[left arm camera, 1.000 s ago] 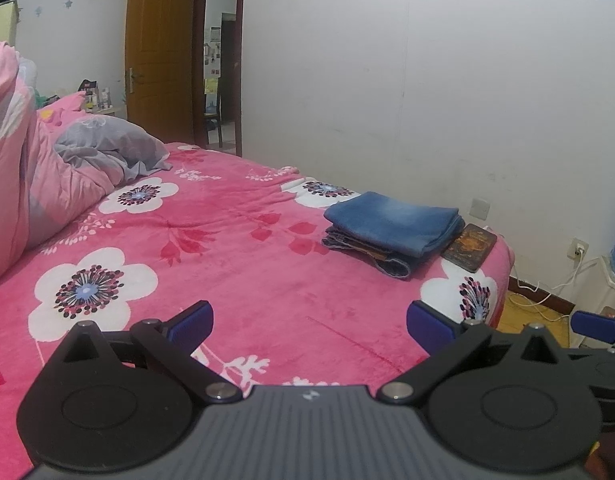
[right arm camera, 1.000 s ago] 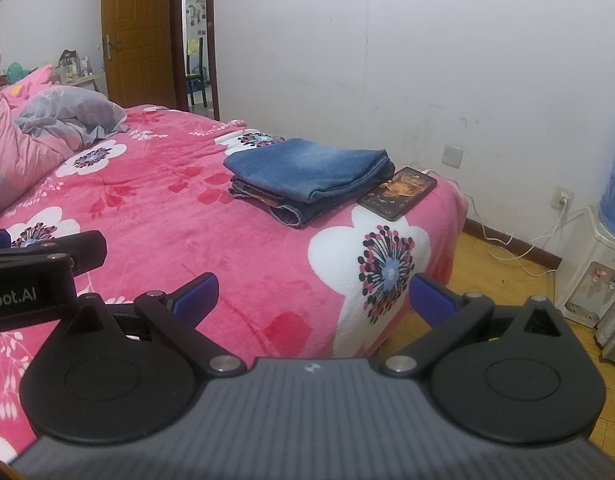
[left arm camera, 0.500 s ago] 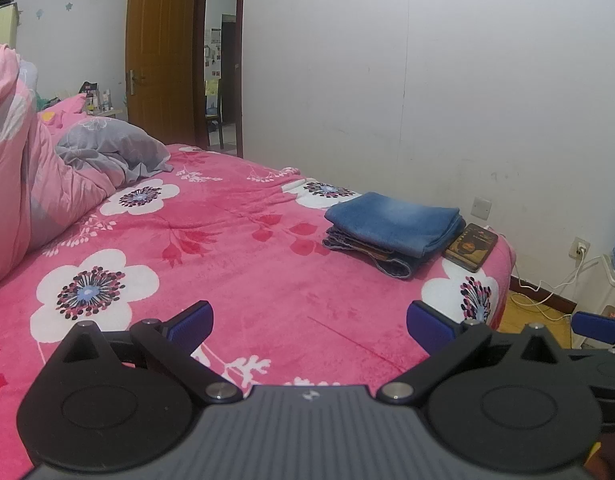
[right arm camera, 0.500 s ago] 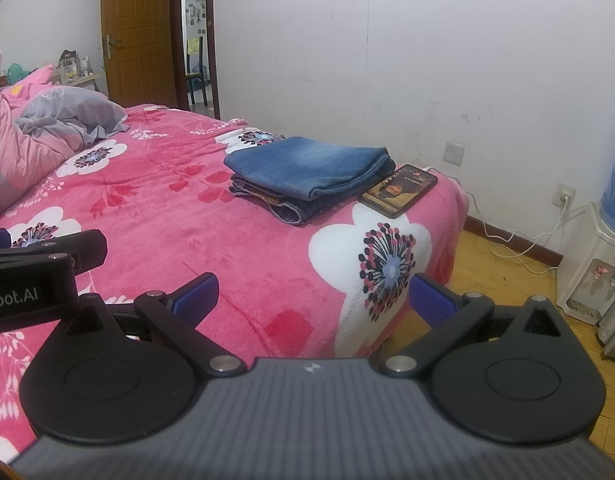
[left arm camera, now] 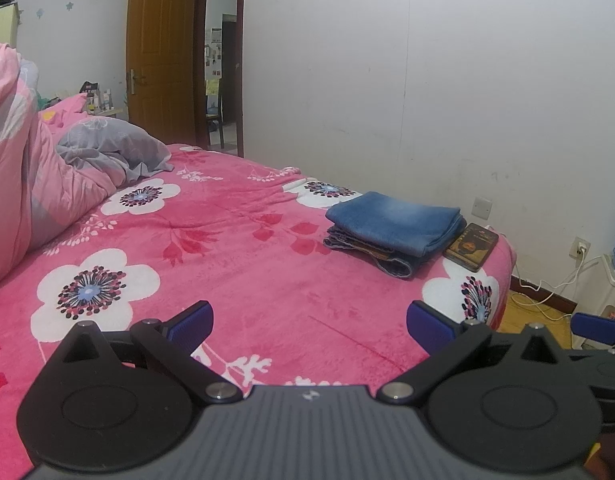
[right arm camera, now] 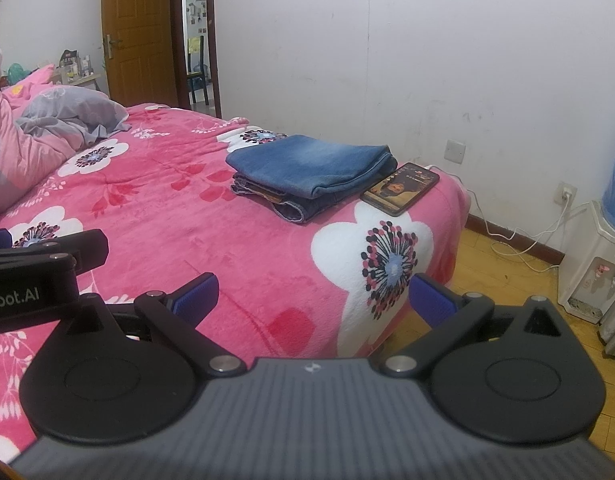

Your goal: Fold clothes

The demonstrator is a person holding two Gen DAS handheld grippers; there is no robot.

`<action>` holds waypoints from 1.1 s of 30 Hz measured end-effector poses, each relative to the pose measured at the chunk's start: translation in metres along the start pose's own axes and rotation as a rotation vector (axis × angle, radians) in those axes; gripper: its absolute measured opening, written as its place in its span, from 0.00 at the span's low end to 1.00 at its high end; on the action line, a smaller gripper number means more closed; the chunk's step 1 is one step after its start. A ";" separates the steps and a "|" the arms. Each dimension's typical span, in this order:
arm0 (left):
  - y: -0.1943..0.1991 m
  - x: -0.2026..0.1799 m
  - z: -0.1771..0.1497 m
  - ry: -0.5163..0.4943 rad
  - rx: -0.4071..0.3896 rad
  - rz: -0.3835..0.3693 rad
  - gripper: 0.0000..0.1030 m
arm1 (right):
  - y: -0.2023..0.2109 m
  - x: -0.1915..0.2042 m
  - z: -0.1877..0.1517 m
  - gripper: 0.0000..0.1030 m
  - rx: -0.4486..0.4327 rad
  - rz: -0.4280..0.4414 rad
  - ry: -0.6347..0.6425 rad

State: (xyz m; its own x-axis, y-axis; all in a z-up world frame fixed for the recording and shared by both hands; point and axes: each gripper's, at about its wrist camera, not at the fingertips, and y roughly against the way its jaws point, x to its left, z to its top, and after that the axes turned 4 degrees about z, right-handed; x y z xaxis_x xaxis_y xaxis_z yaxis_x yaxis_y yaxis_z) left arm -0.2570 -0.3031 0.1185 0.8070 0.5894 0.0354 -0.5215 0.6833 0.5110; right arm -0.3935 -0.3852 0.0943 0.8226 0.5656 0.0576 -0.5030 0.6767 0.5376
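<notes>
Both the left gripper point(left arm camera: 309, 322) and right gripper point(right arm camera: 311, 294) hang spread and empty above the bed point(right arm camera: 155, 216); reaching for the folded jeans point(right arm camera: 311, 168) could knock the touching phone point(right arm camera: 401, 188) floorward.

We see a bed point(left arm camera: 235, 264) covered by a pink blanket point(right arm camera: 179, 216) printed with large white flowers, with a pink quilt point(left arm camera: 23, 168) and a grey pillow point(left arm camera: 107, 148) heaped at its far end. Behind it stands a plain white wall point(left arm camera: 467, 100) carrying a socket point(right arm camera: 568, 192) with a white cable point(right arm camera: 519, 240) trailing to the yellow wooden floor point(right arm camera: 487, 280). A brown door point(left arm camera: 159, 60) stands open, and a water dispenser point(right arm camera: 595, 256) sits at the right.
</notes>
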 end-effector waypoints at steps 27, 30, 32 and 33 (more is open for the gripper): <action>0.001 -0.002 -0.001 -0.006 0.001 0.007 1.00 | -0.002 0.002 0.000 0.99 0.001 0.004 0.004; 0.001 -0.002 -0.001 -0.006 0.000 0.008 1.00 | -0.002 0.003 0.000 0.99 0.001 0.005 0.004; 0.001 -0.002 0.000 -0.006 0.000 0.008 1.00 | -0.002 0.003 0.000 0.99 0.001 0.005 0.004; 0.001 -0.002 -0.001 -0.006 0.001 0.009 1.00 | -0.002 0.003 0.000 0.99 0.001 0.005 0.004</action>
State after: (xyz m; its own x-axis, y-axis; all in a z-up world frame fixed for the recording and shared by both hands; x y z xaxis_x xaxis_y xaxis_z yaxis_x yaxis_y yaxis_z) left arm -0.2587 -0.3035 0.1182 0.8042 0.5927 0.0450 -0.5282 0.6778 0.5114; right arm -0.3902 -0.3847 0.0935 0.8190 0.5710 0.0569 -0.5069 0.6735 0.5380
